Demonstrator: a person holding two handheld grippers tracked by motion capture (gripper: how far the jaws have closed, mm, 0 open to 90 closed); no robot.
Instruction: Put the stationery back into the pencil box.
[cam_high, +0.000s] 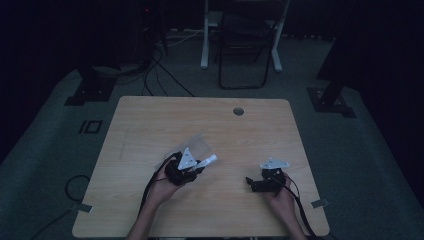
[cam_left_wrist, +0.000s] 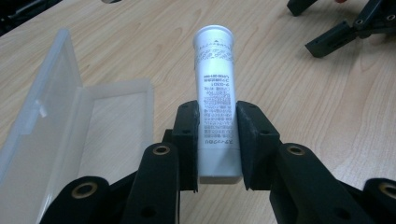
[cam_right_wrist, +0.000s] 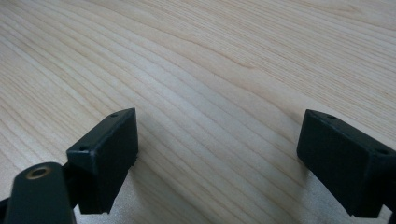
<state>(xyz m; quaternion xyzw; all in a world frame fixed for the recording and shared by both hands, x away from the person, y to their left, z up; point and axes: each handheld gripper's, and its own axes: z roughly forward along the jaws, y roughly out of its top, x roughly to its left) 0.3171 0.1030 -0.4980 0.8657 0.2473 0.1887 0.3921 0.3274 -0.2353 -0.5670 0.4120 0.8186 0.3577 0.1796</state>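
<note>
Left gripper (cam_left_wrist: 218, 140) pinching white tube (cam_left_wrist: 215, 93); open clear case (cam_left_wrist: 70, 135) beside it, mid-table, probably awaiting tube; right gripper (cam_right_wrist: 217, 154) idling, jaws spread.

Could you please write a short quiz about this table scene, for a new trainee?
1. True or false: the left gripper is shut on the white tube.
2. How does the clear plastic case lie? A) open, lid folded back B) shut C) upside down
3. Fill in: the jaws of the right gripper stand wide apart over the bare wooden ____.

Key:
1. True; both pads press on the tube's sides.
2. A; it lies beside the tube, with nothing visible inside.
3. table.
</note>
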